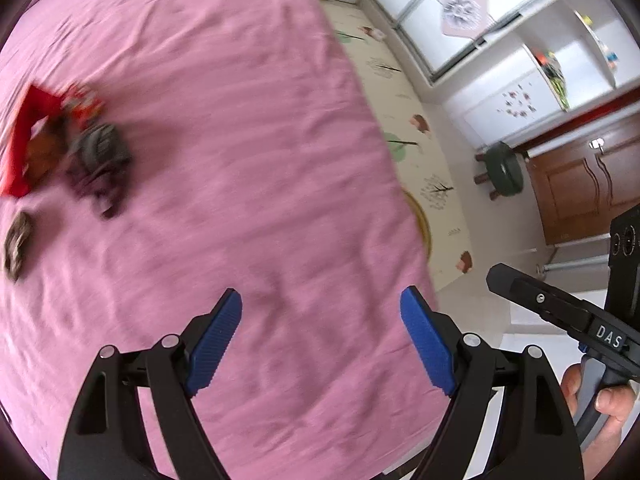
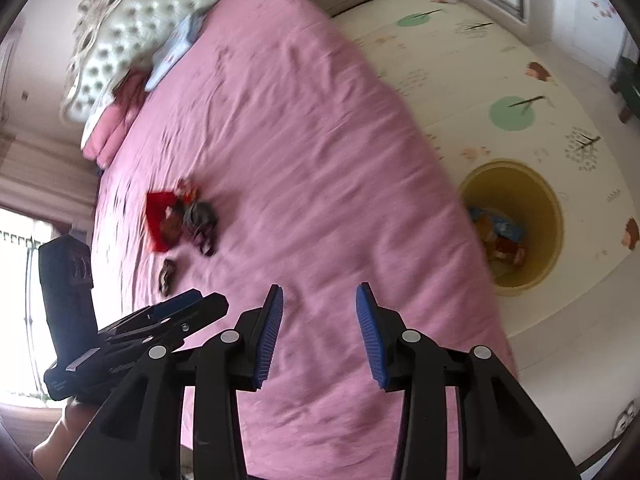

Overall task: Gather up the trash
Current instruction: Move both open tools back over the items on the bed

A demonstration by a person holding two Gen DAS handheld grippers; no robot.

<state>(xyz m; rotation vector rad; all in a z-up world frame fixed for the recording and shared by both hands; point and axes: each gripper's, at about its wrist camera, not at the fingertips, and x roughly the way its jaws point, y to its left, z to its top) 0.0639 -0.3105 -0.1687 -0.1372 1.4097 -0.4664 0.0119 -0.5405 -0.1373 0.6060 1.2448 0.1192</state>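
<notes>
Trash pile [image 2: 180, 220] sits mid-bed on the pink bed sheet [image 2: 304, 184]: a red wrapper [image 1: 24, 140], crumpled dark grey and purple scraps [image 1: 100, 164], and a small brown piece [image 1: 16, 246] just beside them. All looks light, thin and crinkly, probably slippery film that crushes rather than breaks. Best taken at a bunched fold or raised edge, not flat against the soft sheet. The yellow bin [image 2: 516, 232] stands on the floor by the bed edge, some trash already inside. Left gripper [image 1: 320, 344] jaws are spread wide and empty; right gripper [image 2: 318, 336] jaws are partly open and empty. Both hover over bare sheet, well apart from the pile.
</notes>
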